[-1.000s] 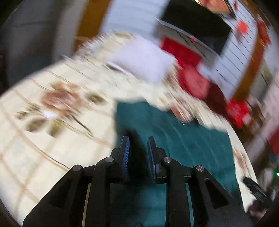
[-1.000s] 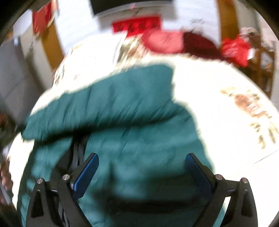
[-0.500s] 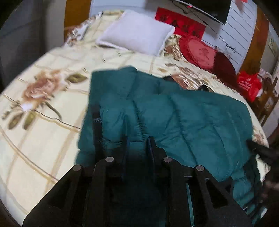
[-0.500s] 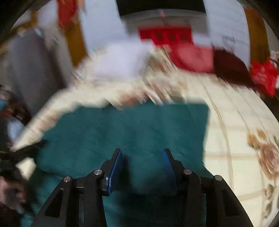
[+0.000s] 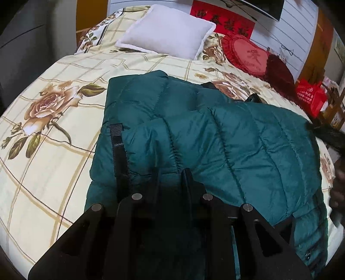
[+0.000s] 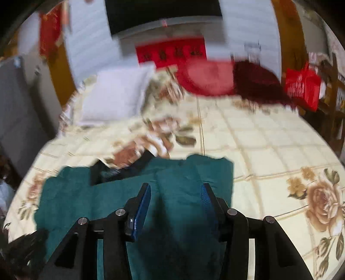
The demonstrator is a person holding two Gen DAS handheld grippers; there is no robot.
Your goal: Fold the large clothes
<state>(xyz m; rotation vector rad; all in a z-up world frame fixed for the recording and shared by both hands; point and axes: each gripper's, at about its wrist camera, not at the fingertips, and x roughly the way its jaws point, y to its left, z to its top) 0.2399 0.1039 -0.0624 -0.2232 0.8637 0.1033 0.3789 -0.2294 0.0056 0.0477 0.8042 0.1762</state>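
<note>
Flanking teal jacket (image 5: 237,140): white pillow (image 5: 168,36)

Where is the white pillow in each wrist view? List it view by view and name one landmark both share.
Left wrist: the white pillow lies top centre, at the head of the bed.
Right wrist: the pillow sits upper left, blurred.
Shared landmark: the red heart cushion, just right of the pillow in both views.

Cream bedspread (image 5: 54,150) with grid lines and rose print covers the bed. White pillow (image 5: 168,38) at the head; red heart-shaped cushion (image 5: 248,57) beside it, dark red cushion (image 5: 279,69) next. Red banner (image 5: 222,20) on wall, red bag (image 5: 310,99) at bedside
</note>
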